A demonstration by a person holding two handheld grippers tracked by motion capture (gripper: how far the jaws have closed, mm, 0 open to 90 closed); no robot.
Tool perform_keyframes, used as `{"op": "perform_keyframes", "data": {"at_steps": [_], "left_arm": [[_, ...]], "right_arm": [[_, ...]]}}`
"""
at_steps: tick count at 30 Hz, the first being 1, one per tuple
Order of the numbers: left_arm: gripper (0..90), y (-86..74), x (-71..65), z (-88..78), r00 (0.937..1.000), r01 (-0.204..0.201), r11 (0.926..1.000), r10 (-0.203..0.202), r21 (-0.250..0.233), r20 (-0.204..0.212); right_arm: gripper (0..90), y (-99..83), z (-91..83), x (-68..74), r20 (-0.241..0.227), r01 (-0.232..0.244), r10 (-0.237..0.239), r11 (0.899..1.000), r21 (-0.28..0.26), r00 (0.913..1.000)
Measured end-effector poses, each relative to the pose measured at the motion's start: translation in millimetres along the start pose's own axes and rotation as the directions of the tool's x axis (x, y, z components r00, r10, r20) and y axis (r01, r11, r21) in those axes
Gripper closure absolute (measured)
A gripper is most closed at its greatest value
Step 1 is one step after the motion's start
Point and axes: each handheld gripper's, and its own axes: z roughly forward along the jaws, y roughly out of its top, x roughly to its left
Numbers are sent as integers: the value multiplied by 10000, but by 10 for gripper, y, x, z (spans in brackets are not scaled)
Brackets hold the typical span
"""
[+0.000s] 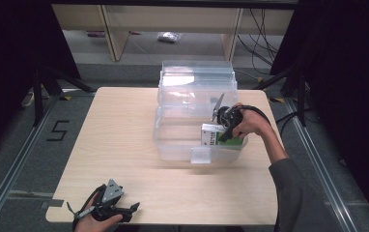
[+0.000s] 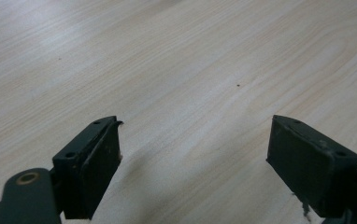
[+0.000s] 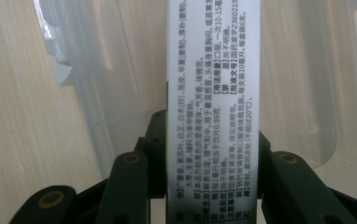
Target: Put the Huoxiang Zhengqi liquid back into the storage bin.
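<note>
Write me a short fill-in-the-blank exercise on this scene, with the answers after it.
1. The right gripper is shut on a white and green ____.
2. The box hangs over the clear plastic ____.
3. The left gripper has its jaws ____ above the bare wooden table.

Missing words: box; bin; open

Desk layout: bin at the far centre-right, one gripper at the near-left edge, one gripper over the bin.

Desk (image 1: 124, 145): carries a storage bin (image 1: 182, 145) at its far centre-right, with the lid (image 1: 197, 72) standing behind the bin, well apart from the left gripper (image 1: 132, 209), which sits at the near-left edge of the desk, bare desk (image 2: 190, 70) ahead of it. Right gripper (image 1: 221, 137): over the bin's near-right part, a box (image 1: 211, 135) between its jaws. Box (image 3: 214, 93): runs straight ahead of the right gripper (image 3: 211, 154), with the bin's wall (image 3: 106, 70) to either side and beyond.
</note>
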Motion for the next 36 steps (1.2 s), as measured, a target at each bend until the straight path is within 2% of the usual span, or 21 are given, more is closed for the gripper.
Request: {"op": "perform_keyframes", "data": {"at_steps": [2, 3, 4, 5, 7, 8, 10, 11, 13, 16, 17, 19, 22, 24, 25, 26, 29, 31, 33, 35, 36], "left_arm": [[167, 0, -3, -2, 10000, 13, 10000, -13, -9, 22], [167, 0, -4, -3, 10000, 14, 10000, -14, -6, 28], [167, 0, -4, -3, 10000, -4, 10000, 4, 31, -16], [167, -1, -1, -2, 10000, -10, 10000, 10, 9, 8], [167, 1, -3, -3, 10000, 13, 10000, -13, -12, 15], [167, 0, -3, -5, 10000, 1, 10000, -1, -3, 22], [167, 1, -3, -6, 10000, -25, 10000, 25, 47, -6], [167, 0, -1, -3, 10000, -17, 10000, 17, 15, 30], [167, 2, -10, -9, 10000, 29, 10000, -29, 3, 64], [167, 0, 0, -1, 10000, -30, 10000, 30, 16, 13], [167, 0, 0, -1, 10000, -34, 10000, 34, 13, 14], [167, 0, -5, -3, 10000, -43, 10000, 43, 37, -10], [167, 0, -4, 1, 10000, -17, 10000, 17, 41, -1], [167, -1, -6, 0, 10000, -32, 10000, 32, 43, 13], [167, -1, -7, 0, 10000, -37, 10000, 37, 42, 17], [167, -1, -6, 1, 10000, -38, 10000, 38, 43, 20], [167, -1, -6, 0, 10000, -30, 10000, 30, 49, 8], [167, 0, -6, -1, 10000, -44, 10000, 44, 45, 22], [167, 1, -5, 0, 10000, -38, 10000, 38, 39, 10], [167, 0, -5, -2, 10000, -63, 10000, 63, 58, -1], [167, 0, -6, -2, 10000, -43, 10000, 42, 41, 19]], "right_arm": [[641, 0, 8, 6, 38, -134, 134, 9999, 9, 9999], [640, 2, 17, -2, 27, 51, -51, 10000, -6, 10000], [640, 4, 18, 9, 66, -128, 128, 9999, 80, 9999], [640, 7, 30, -7, -81, 103, -103, 9999, 46, 9999], [640, 8, 39, 6, -54, -45, 46, 9999, 117, 10000], [639, 11, 52, -3, -115, 154, -153, 9998, 95, 9998], [637, 17, 60, 12, -107, -2, 4, 9997, 236, 9999], [637, 19, 70, 1, -149, 173, -170, 9997, 193, 9997], [637, 18, 86, -1, -186, 192, -189, 9997, 173, 9996], [635, 7, 110, 11, -245, -21, 27, 9998, 219, 9997], [634, -1, 130, -4, -377, 74, -66, 9998, 195, 9993], [633, -17, 153, -9, -320, 92, -84, 9997, 234, 9995], [631, -38, 178, -5, -378, -68, 80, 9995, 310, 9993], [630, -49, 200, -20, -427, 39, -29, 9997, 234, 9991], [629, -52, 201, -7, -370, -155, 169, 9992, 374, 9992], [630, -50, 207, -11, -391, -90, 105, 9992, 395, 9992], [629, -49, 196, -27, -459, 75, -63, 9996, 258, 9989], [627, -53, 180, -11, -408, -89, 100, 9996, 278, 9991], [624, -56, 166, -24, -467, 6, 2, 9999, 157, 9989], [623, -67, 141, -12, -380, -173, 177, 9998, 109, 9991], [621, -68, 132, -20, -477, -9, 12, 10000, 71, 9989]]}}
